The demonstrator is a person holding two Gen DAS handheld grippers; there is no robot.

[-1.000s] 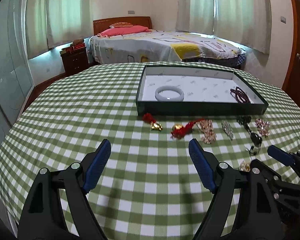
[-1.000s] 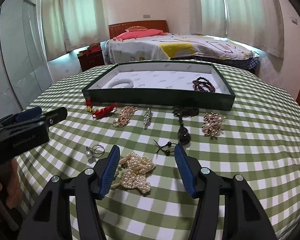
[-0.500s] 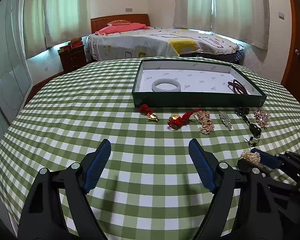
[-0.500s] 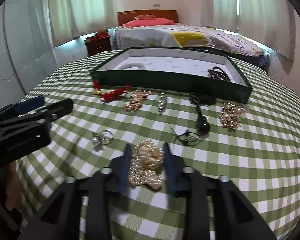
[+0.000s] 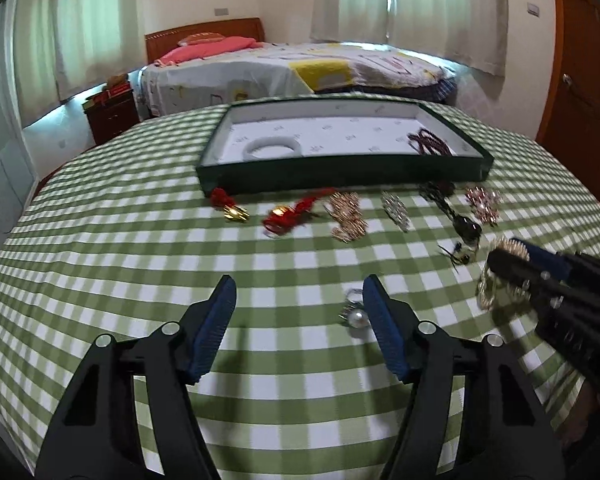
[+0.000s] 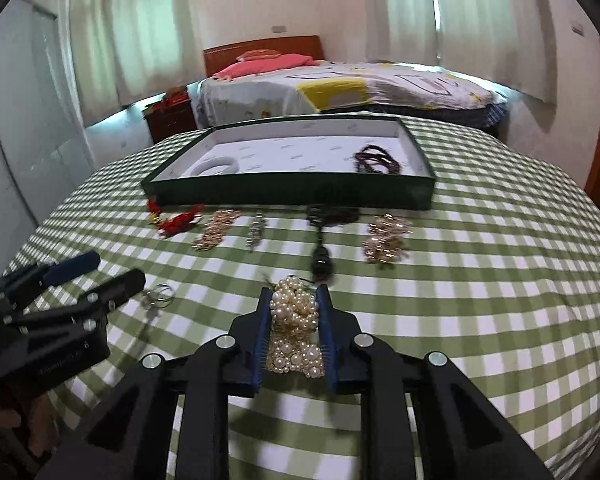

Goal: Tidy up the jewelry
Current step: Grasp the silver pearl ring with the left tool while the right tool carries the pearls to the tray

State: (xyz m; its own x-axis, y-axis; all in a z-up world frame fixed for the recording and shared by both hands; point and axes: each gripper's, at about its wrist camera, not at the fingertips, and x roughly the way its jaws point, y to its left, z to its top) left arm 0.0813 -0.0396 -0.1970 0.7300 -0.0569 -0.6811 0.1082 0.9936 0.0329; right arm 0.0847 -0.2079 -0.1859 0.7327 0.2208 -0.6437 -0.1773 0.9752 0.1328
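My right gripper is closing on a bunched pearl necklace, and its blue pads press the beads from both sides. The left wrist view shows that gripper at the right, holding the pearls just above the cloth. My left gripper is open and its jaws are closing. A pearl ring lies on the cloth just inside its right finger, untouched. Beyond stands a dark green tray with a white bangle and a dark red bead bracelet.
Loose jewelry lies in a row in front of the tray: red tassel charms, a rose-gold chain, a silver brooch, a black bead necklace and a rose-gold cluster. The round checked table drops off at left and right.
My right gripper shut on the pearl necklace and raised it slightly. The left gripper moved right toward the pearl ring, and its jaws narrowed.
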